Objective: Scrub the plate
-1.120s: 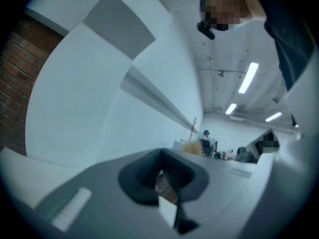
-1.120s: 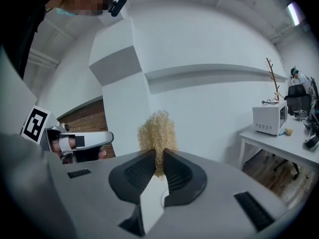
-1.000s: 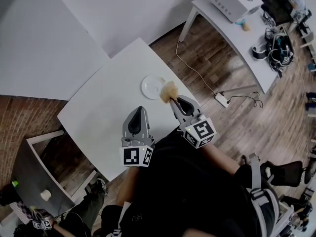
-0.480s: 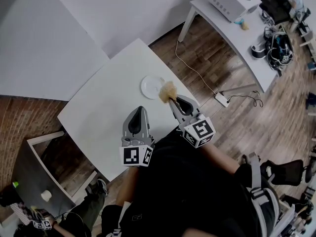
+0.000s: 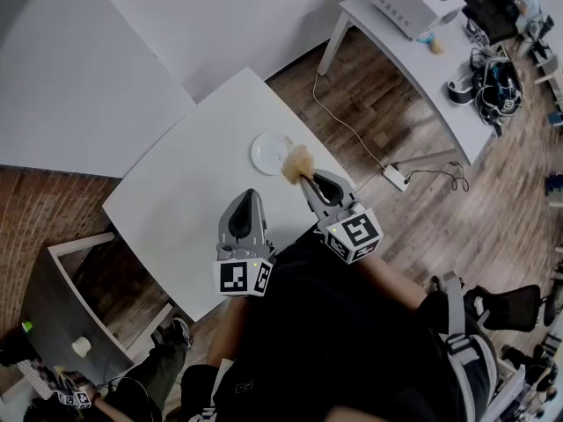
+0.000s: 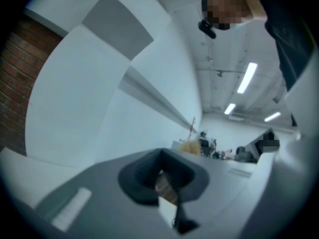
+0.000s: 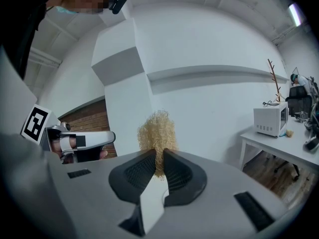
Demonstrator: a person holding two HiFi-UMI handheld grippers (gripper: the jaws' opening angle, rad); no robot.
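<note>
**Tool state.** My right gripper [image 5: 307, 180] is clamped on a tan fibrous scrubber [image 5: 299, 163]. In the right gripper view its jaws stand narrow, pinching the base of the wad, and most of the tuft stands out beyond the tips. My left gripper [image 5: 249, 197] hangs over the near part of the white table [image 5: 176, 192]. The left gripper view shows its jaws together with nothing between them.

**Work location.** The white plate [image 5: 266, 152] lies flat on the far right part of the table, with nothing holding it. In the head view the scrubber overlaps the plate's right rim, but I cannot tell whether the two touch. The right gripper view shows wall and no plate, so I judge the tool is aimed roughly level, not down at the dish.

**Procedure for the step in hand.**
1. Tip the right gripper downward until the free tuft, not the jaw tips, meets the plate face.
2. Press lightly. The plate is loose and will probably slide toward the far left under a hard push.
3. Work in small circles from the right rim toward the centre.
4. If the plate creeps, bring the left gripper up to brace its near rim.
5. Keep the clamp firm, because a fibrous wad may pull out under drag.
</note>
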